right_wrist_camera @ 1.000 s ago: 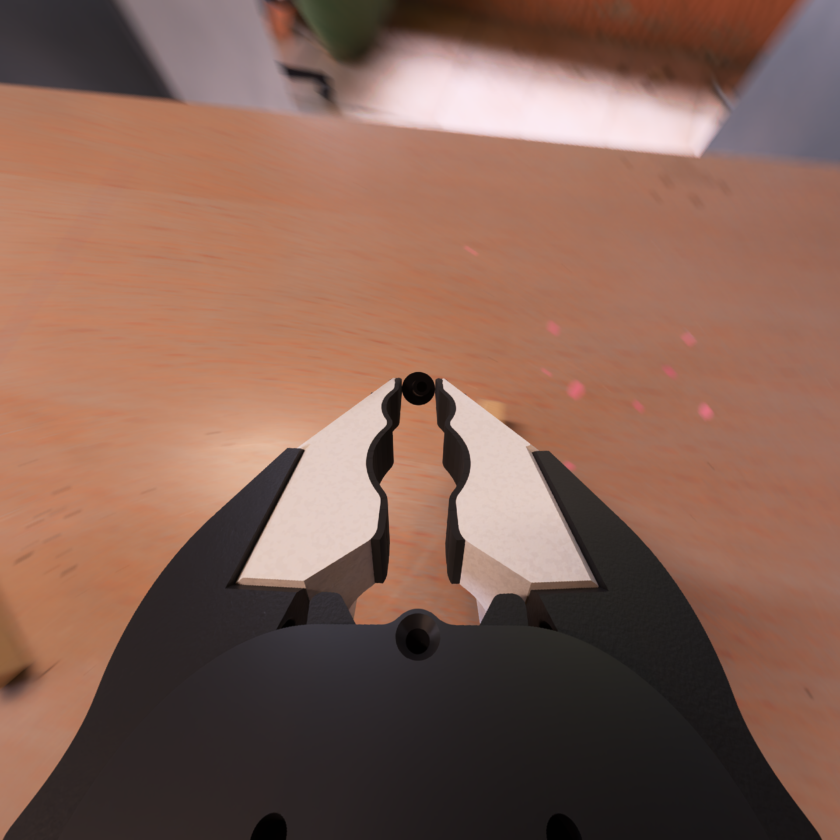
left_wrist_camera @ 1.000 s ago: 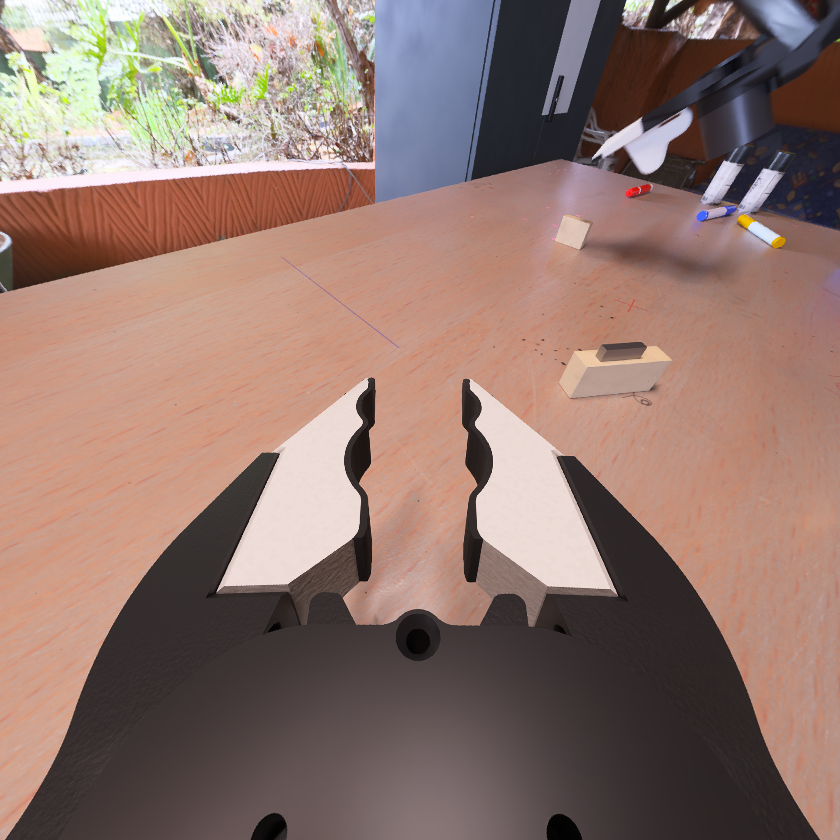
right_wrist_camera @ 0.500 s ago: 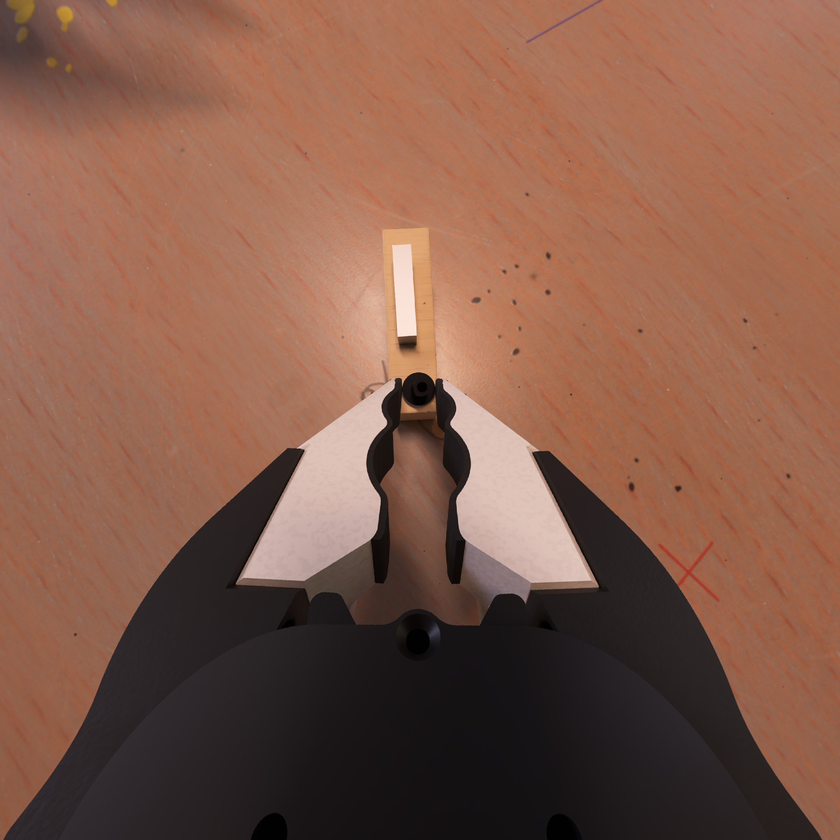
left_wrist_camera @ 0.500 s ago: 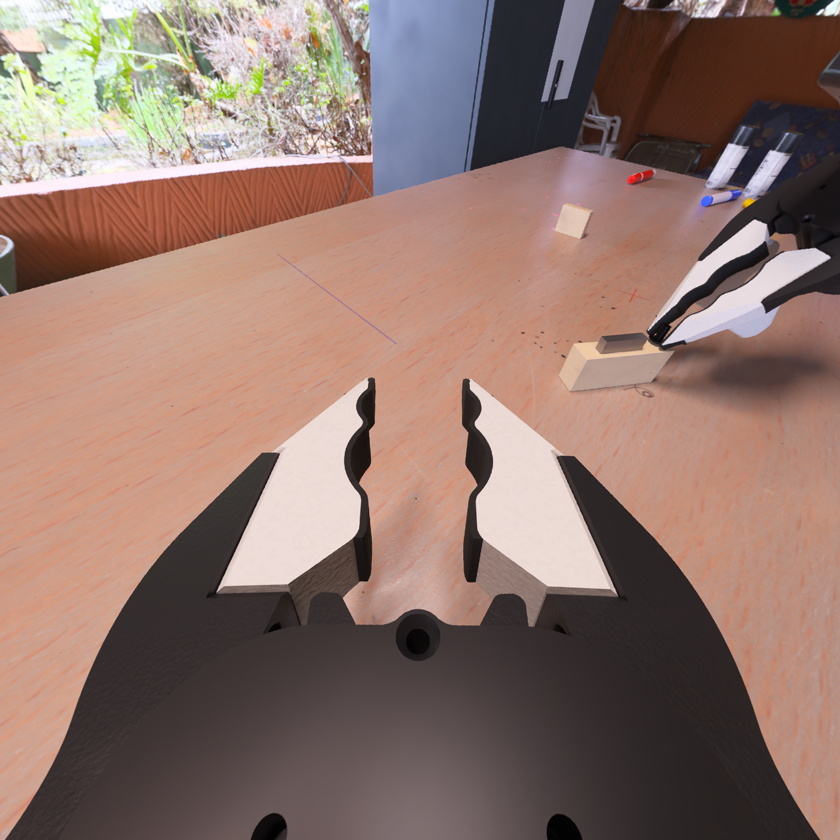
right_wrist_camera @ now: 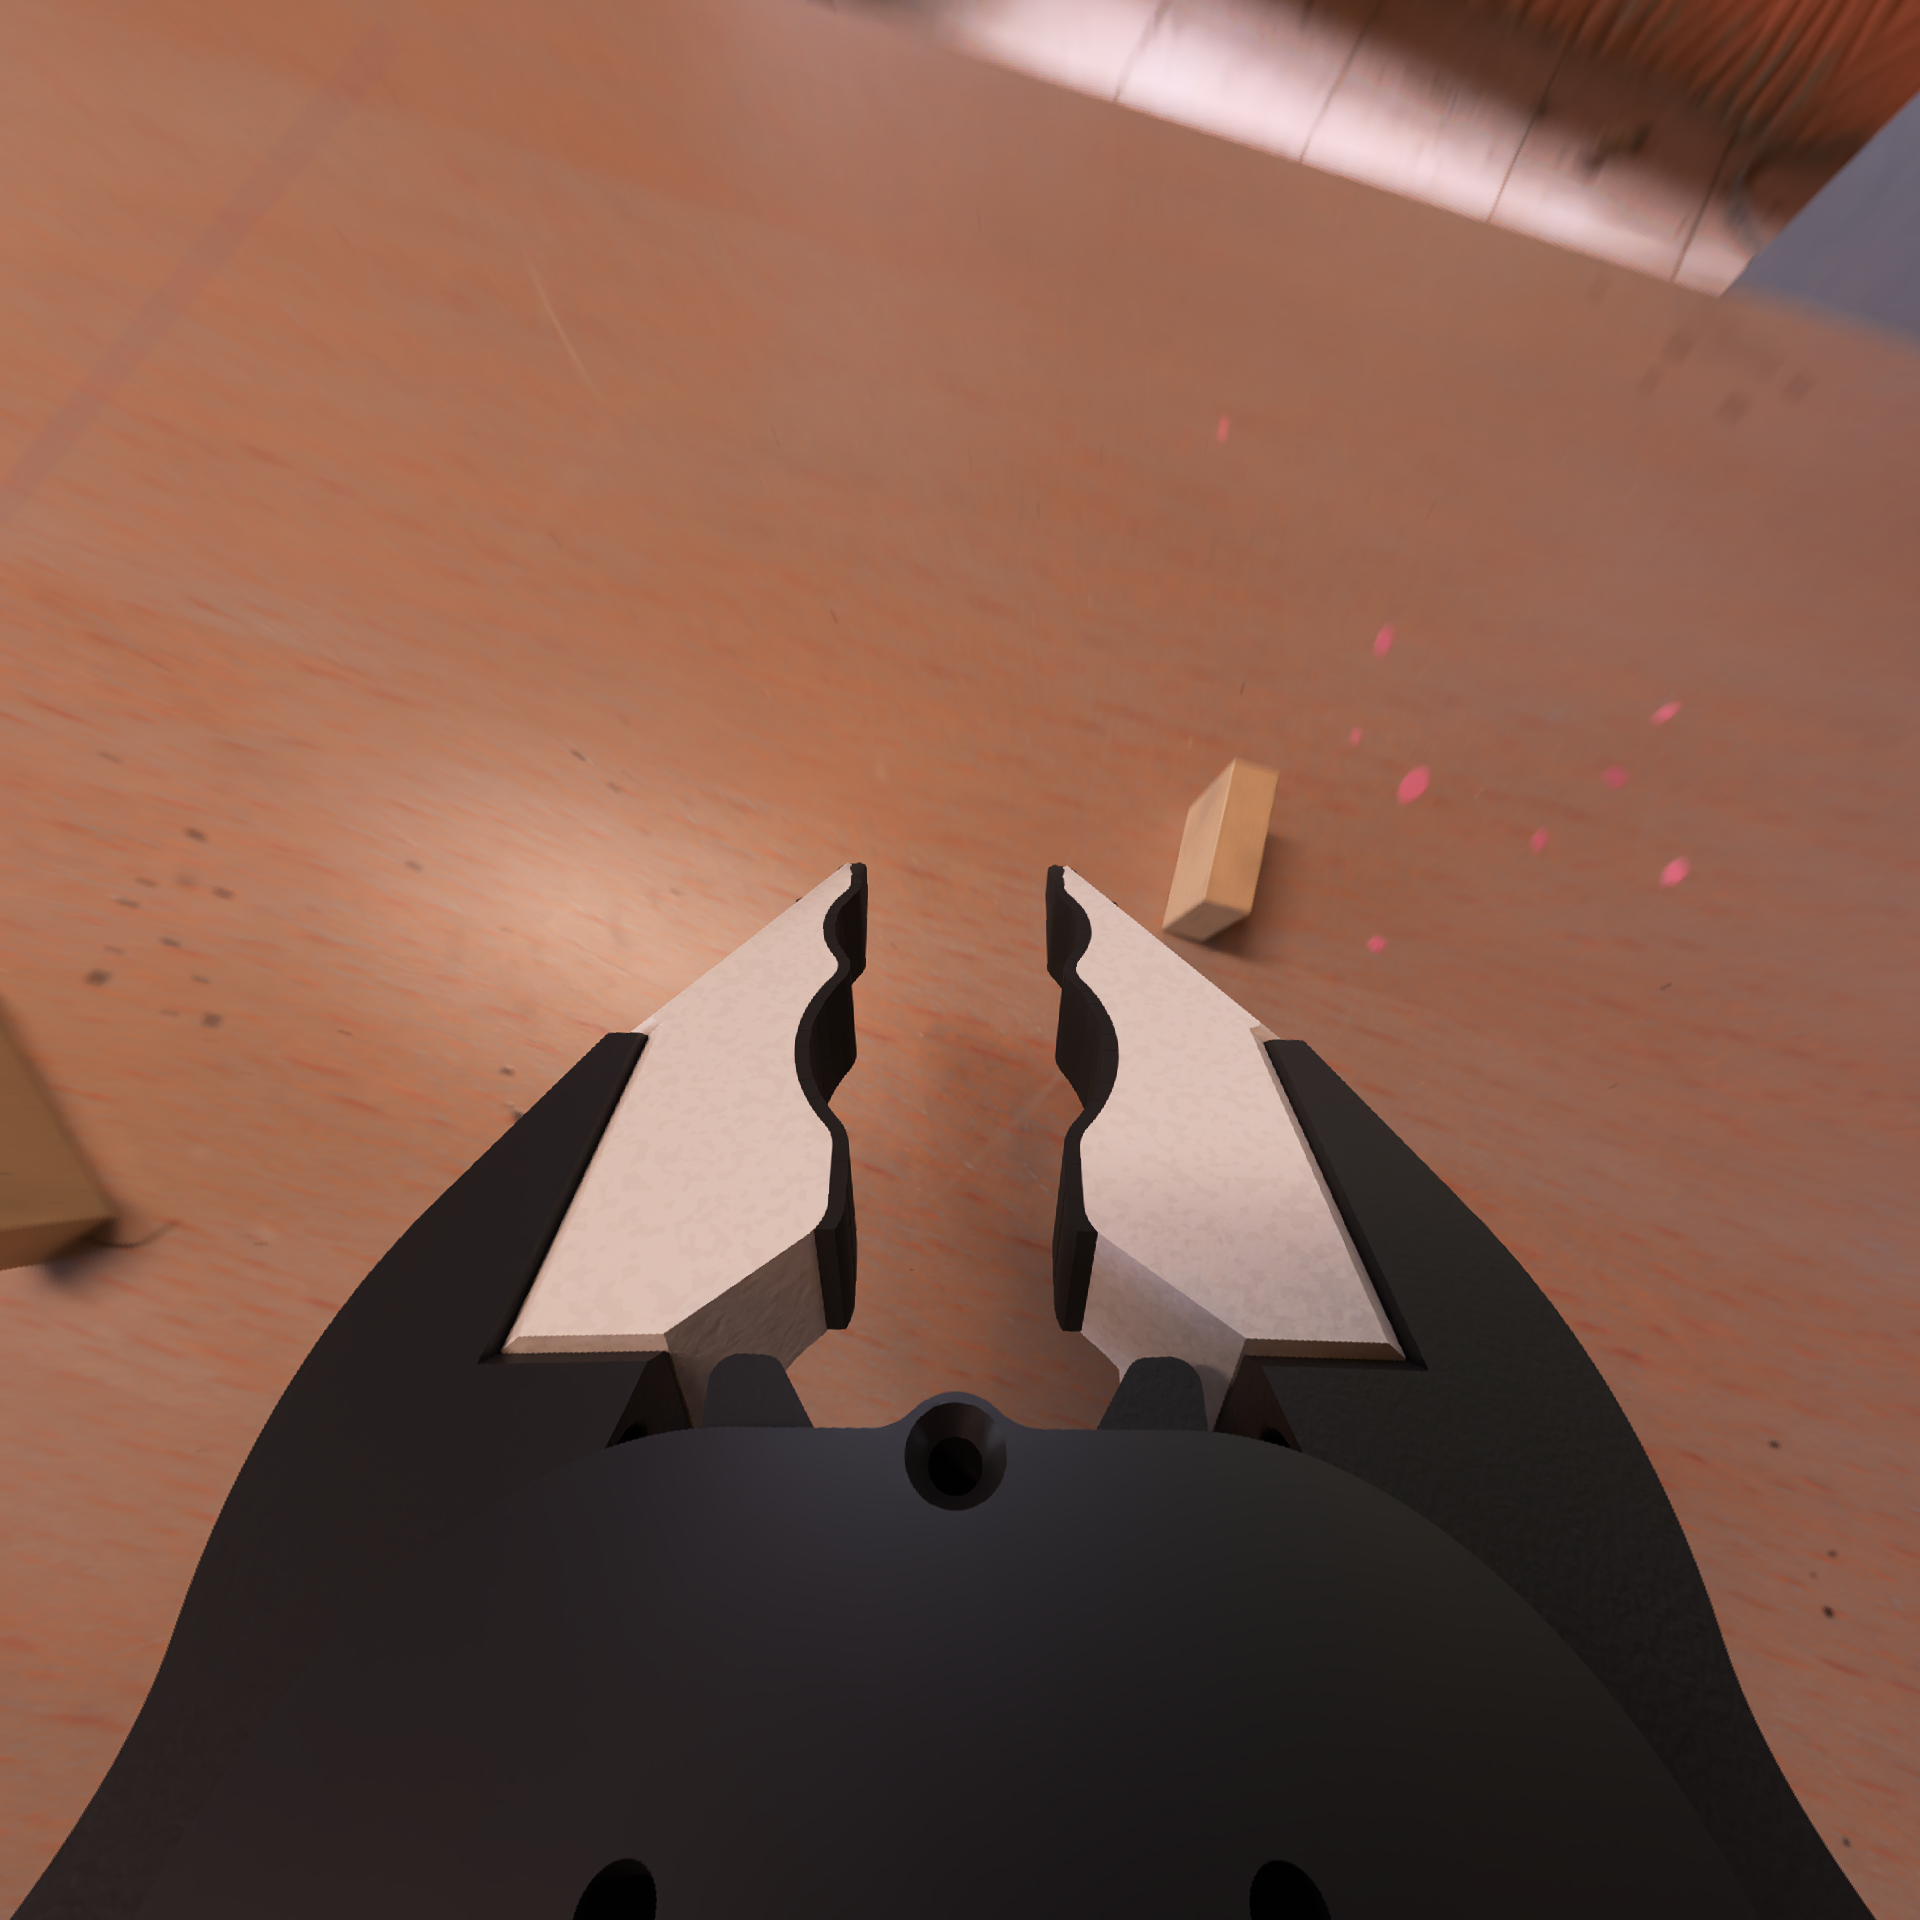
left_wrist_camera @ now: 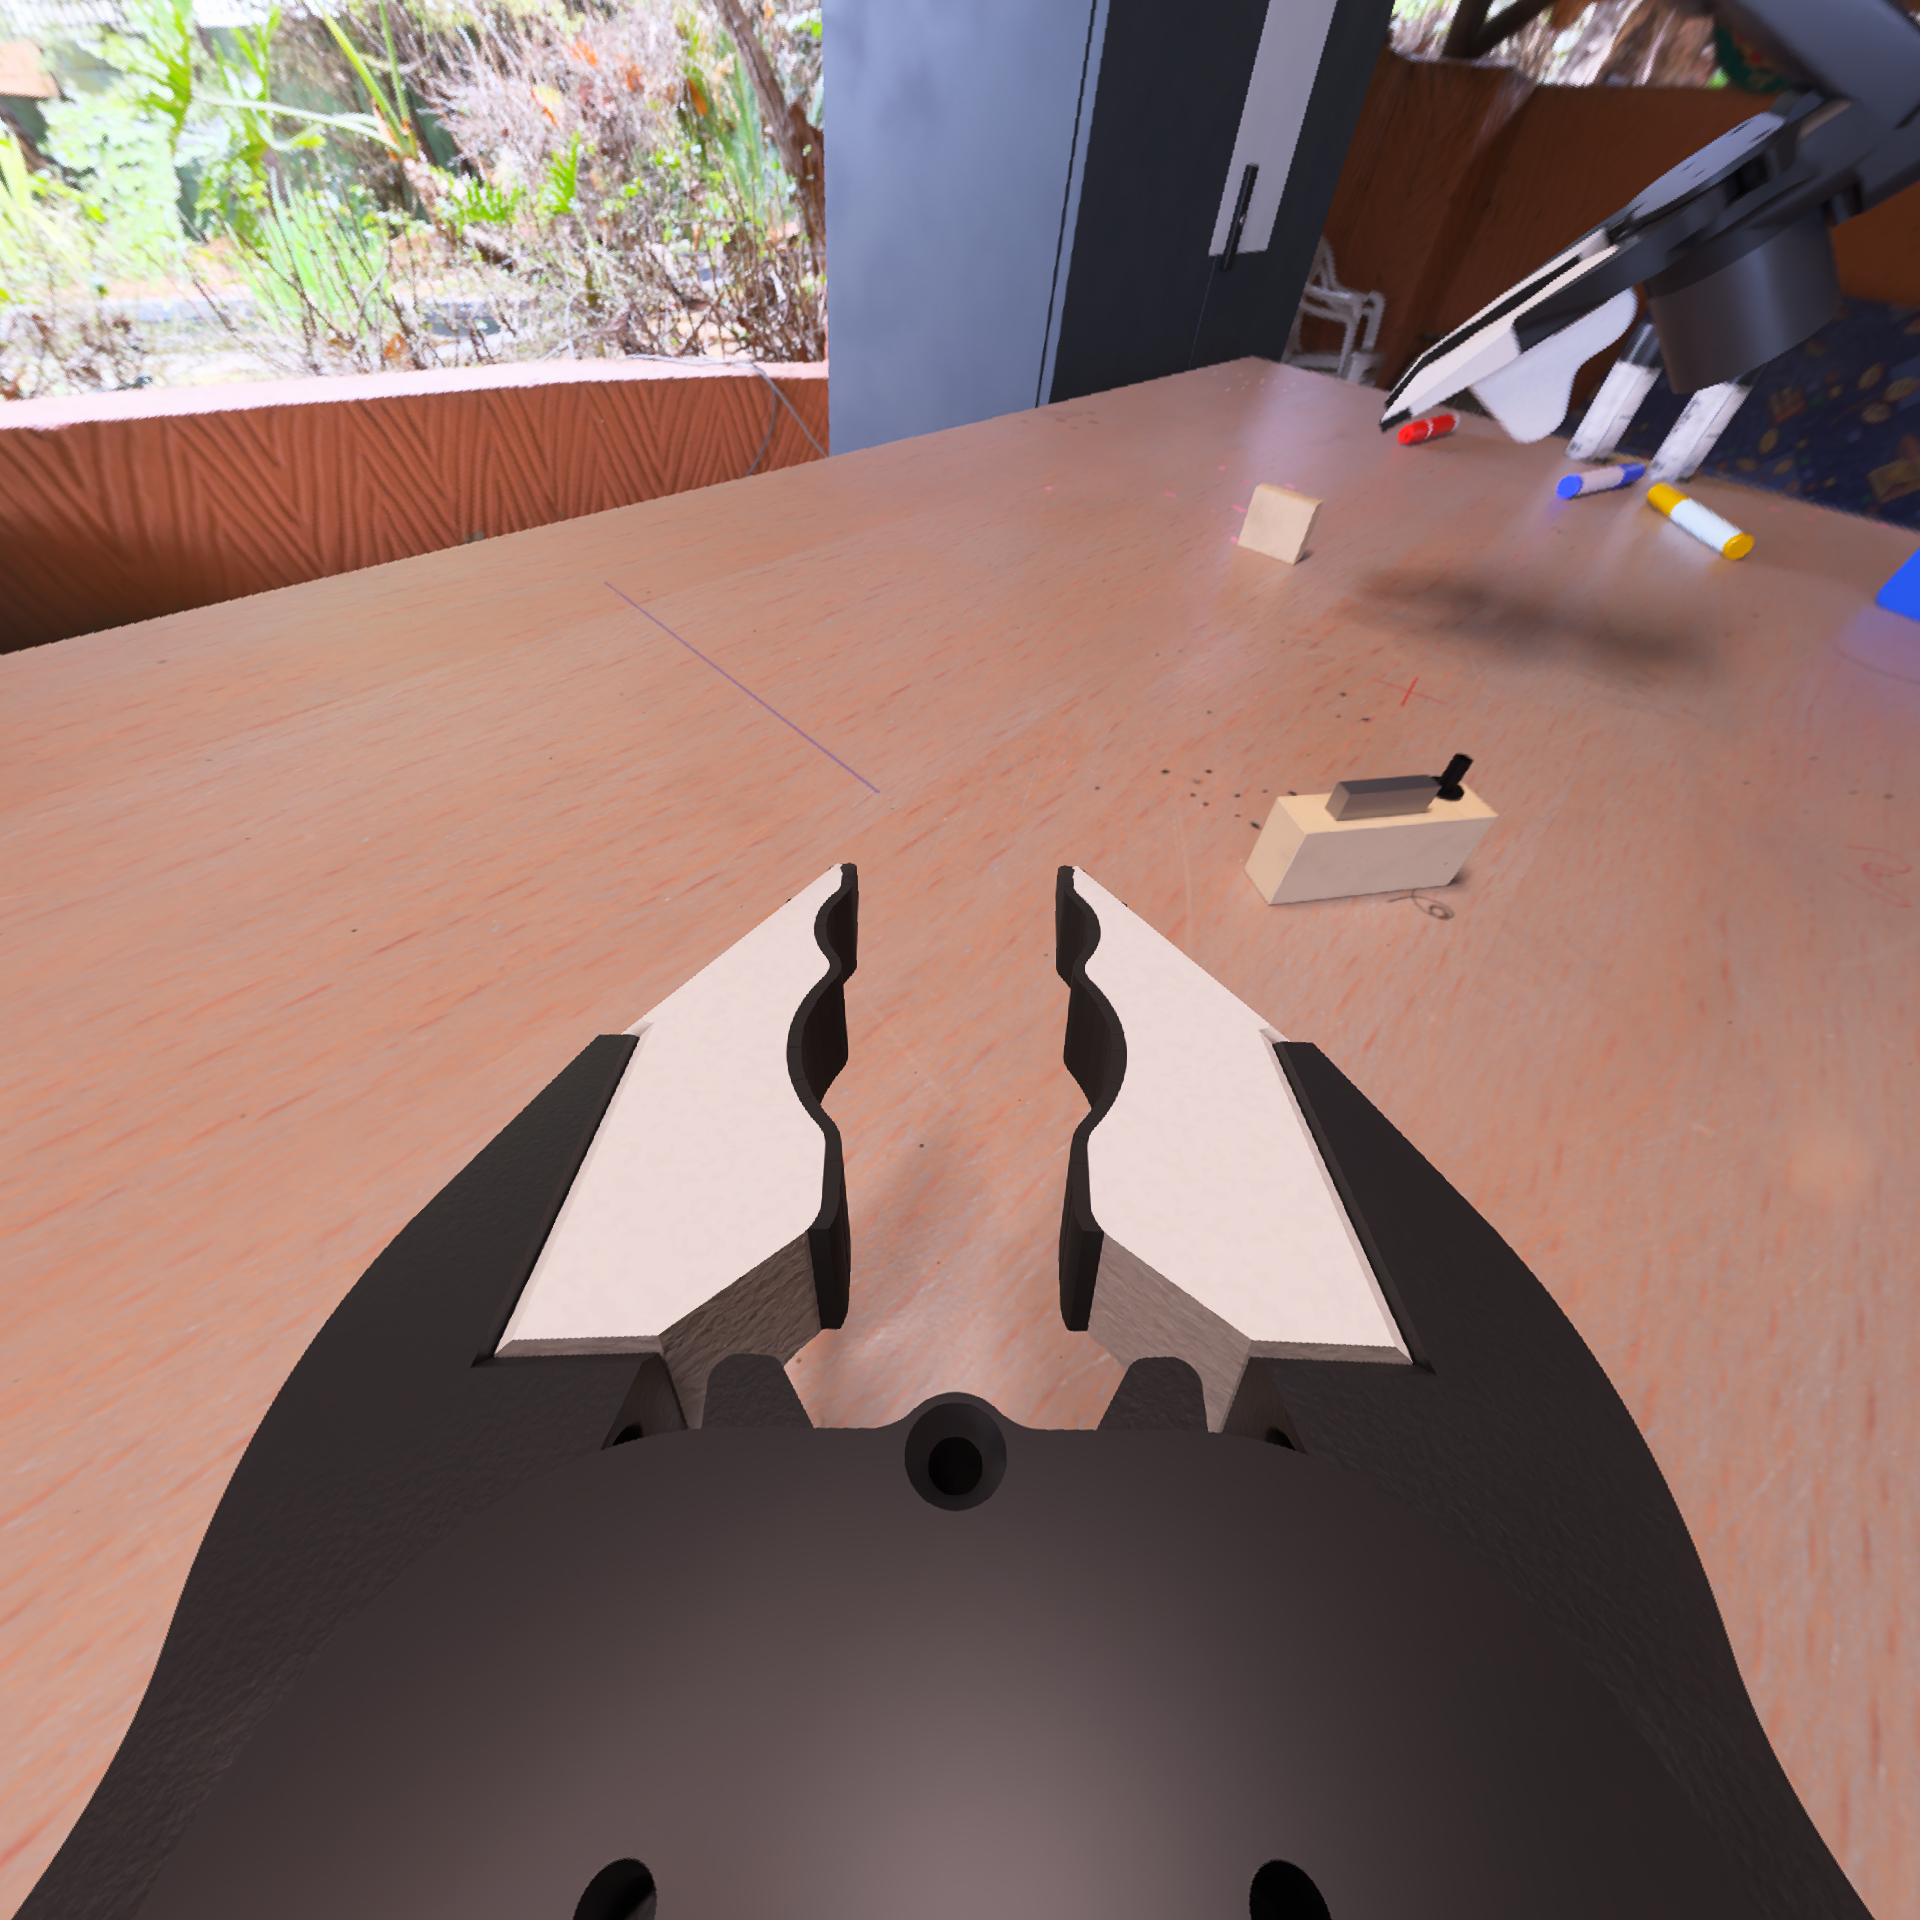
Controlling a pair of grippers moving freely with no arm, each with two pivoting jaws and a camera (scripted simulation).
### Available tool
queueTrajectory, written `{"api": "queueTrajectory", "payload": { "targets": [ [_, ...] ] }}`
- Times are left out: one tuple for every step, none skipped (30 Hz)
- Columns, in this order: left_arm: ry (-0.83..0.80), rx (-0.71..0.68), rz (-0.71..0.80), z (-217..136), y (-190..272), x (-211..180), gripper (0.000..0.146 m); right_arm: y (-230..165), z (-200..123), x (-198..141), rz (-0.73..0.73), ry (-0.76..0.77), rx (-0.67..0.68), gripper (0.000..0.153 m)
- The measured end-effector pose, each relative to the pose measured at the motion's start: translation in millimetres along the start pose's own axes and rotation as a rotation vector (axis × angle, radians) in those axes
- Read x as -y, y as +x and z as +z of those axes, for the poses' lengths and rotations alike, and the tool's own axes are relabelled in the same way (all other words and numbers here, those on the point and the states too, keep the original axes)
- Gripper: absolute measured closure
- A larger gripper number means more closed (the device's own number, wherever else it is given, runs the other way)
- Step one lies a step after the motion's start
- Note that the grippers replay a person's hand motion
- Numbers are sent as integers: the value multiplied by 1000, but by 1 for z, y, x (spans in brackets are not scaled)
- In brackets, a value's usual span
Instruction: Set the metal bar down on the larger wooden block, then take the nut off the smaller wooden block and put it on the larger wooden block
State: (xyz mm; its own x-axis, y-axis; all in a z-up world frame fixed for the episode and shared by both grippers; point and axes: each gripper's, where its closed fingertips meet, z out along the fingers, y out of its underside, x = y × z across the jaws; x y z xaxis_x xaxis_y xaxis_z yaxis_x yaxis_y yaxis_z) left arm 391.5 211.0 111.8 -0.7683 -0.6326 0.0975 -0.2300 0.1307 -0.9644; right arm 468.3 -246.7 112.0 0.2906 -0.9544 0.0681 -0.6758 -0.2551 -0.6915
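The larger wooden block [left_wrist_camera: 1361, 854] lies on the table at the right of the left wrist view, with the grey metal bar [left_wrist_camera: 1382, 798] on top. The small black nut [left_wrist_camera: 1455, 779] stands tilted on the block's right end, against the bar. The smaller wooden block [left_wrist_camera: 1278, 523] sits farther back with a bare top; it also shows in the right wrist view [right_wrist_camera: 1221, 850]. My left gripper [left_wrist_camera: 954, 883] is open and empty, low over the table. My right gripper [right_wrist_camera: 954, 883] is open and empty; it also shows high at the upper right of the left wrist view [left_wrist_camera: 1455, 395].
Red [left_wrist_camera: 1425, 428], blue [left_wrist_camera: 1598, 481] and yellow-capped [left_wrist_camera: 1699, 522] markers lie at the table's far right. A blue thing [left_wrist_camera: 1901, 587] shows at the right edge. An orange wall and a grey cabinet stand beyond the table. An edge of the larger block [right_wrist_camera: 42, 1174] shows at the left of the right wrist view.
My right gripper opened and let go of the nut on the larger block, then rose and moved back toward the smaller block. The left gripper has not moved.
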Motion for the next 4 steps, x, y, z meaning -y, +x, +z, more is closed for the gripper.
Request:
{"api": "queueTrajectory", "payload": {
  "targets": [
    [-6, 7, 9, 0, -1, -1, 108, 4, 14, -11, 8, -49, 6, 118],
    [-11, 13, 12, 0, -2, -2, 108, 6, 26, -19, 21, -84, 15, 118],
    [-12, 18, 10, -1, -4, -2, 108, 8, 36, -25, 33, -108, 17, 118],
    [-9, 23, 6, -1, -5, -2, 108, 9, 43, -30, 36, -127, 13, 118]
  ]
}}
